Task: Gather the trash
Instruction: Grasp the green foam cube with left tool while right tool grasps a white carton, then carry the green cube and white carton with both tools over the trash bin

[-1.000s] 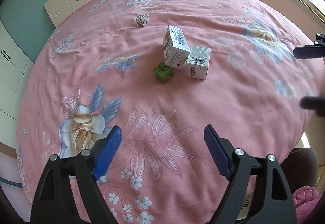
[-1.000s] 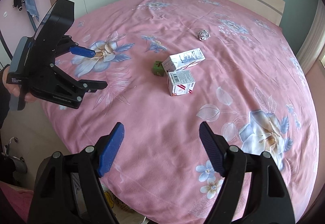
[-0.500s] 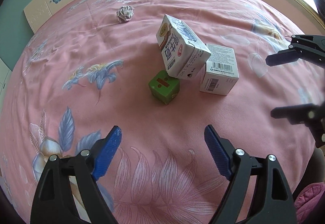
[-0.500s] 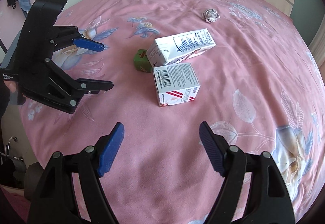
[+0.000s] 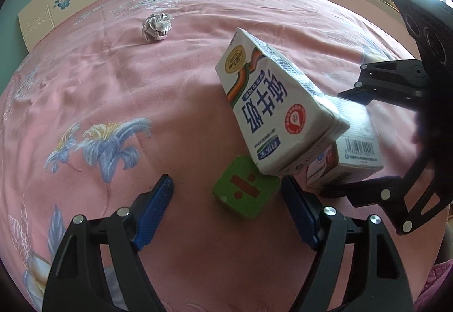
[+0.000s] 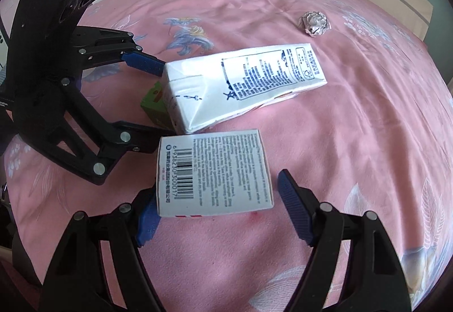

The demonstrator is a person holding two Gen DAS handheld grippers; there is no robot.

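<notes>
One tilted milk carton overlaps green cube.

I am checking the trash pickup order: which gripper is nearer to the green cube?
Left. The left gripper, open, has the green cube between its fingertips. The right gripper, also open, straddles the barcode box, beyond the milk carton from the cube.

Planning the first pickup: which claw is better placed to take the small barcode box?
Right. The right claw is open with the small barcode box between its fingers; the left claw frames the green cube.
</notes>
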